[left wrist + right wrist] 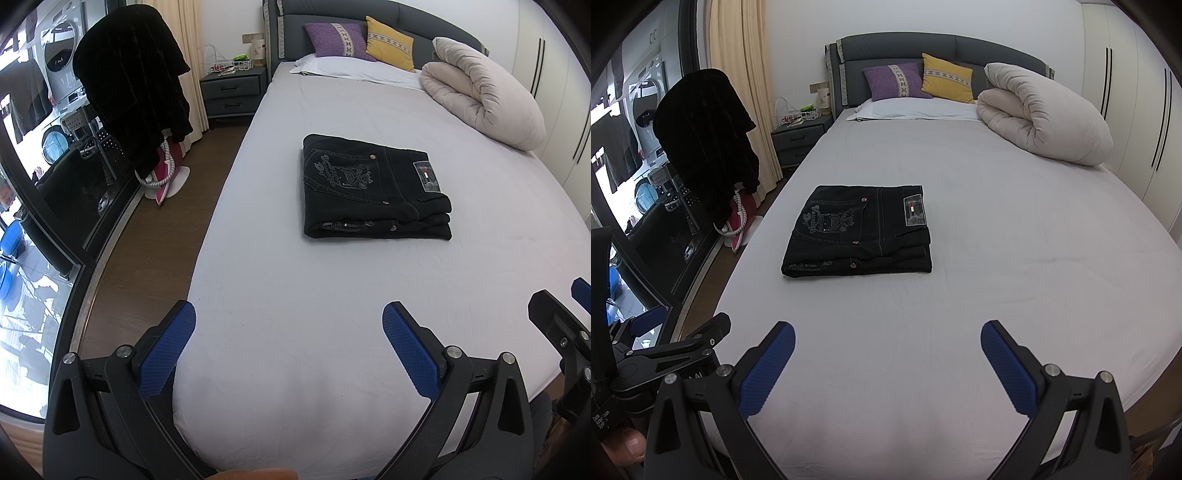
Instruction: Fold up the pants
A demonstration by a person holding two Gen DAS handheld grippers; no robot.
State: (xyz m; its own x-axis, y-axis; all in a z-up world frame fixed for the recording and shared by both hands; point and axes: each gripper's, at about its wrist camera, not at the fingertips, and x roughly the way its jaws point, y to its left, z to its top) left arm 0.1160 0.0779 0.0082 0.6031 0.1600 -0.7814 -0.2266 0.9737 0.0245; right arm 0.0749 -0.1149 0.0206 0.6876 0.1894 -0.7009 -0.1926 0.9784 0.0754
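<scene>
Blue-padded claws (pixel 289 317) (pixel 887 338) wide apart, empty-handed

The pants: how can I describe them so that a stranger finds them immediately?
Look at the large bed with the pale sheet. In its middle lie the pants, folded into a flat black denim rectangle. Nothing else on the sheet is dark; pillows and duvet sit at the headboard.
</scene>
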